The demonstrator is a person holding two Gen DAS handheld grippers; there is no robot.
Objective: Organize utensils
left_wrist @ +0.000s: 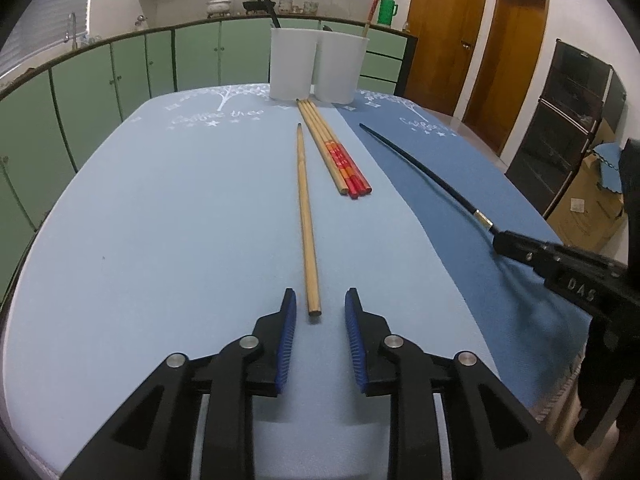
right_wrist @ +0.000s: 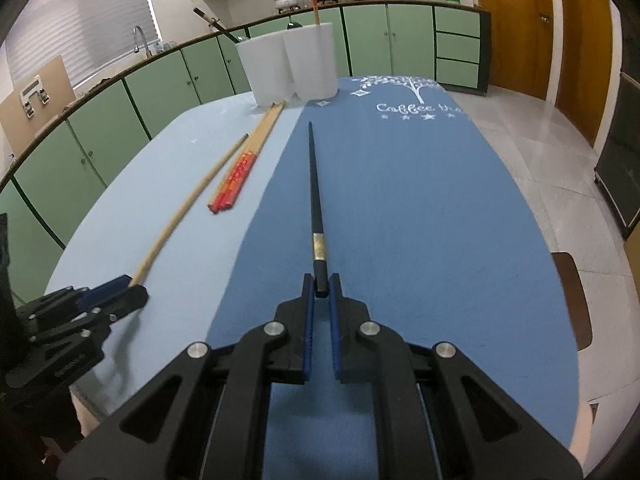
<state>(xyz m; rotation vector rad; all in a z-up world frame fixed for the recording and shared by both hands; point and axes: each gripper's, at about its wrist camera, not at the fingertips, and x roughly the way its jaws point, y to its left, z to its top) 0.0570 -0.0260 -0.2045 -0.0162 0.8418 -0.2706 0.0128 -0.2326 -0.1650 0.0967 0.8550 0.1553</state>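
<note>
The black chopstick (right_wrist: 313,184) lay on the dark blue mat (right_wrist: 420,220), its near end pinched in my right gripper (right_wrist: 321,286). Left of it, the plain wooden chopstick (left_wrist: 305,216) lay on the light blue mat (left_wrist: 160,220), its near end between my left gripper's (left_wrist: 321,304) parted, untouching pads. Two white cups (left_wrist: 318,66) stood at the far edge.

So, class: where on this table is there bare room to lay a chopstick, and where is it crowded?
Free: the light blue mat left of the plain chopstick, and the dark blue mat right of the black chopstick. Crowded: the middle strip, from the chopstick bundle to the white cups.
</note>
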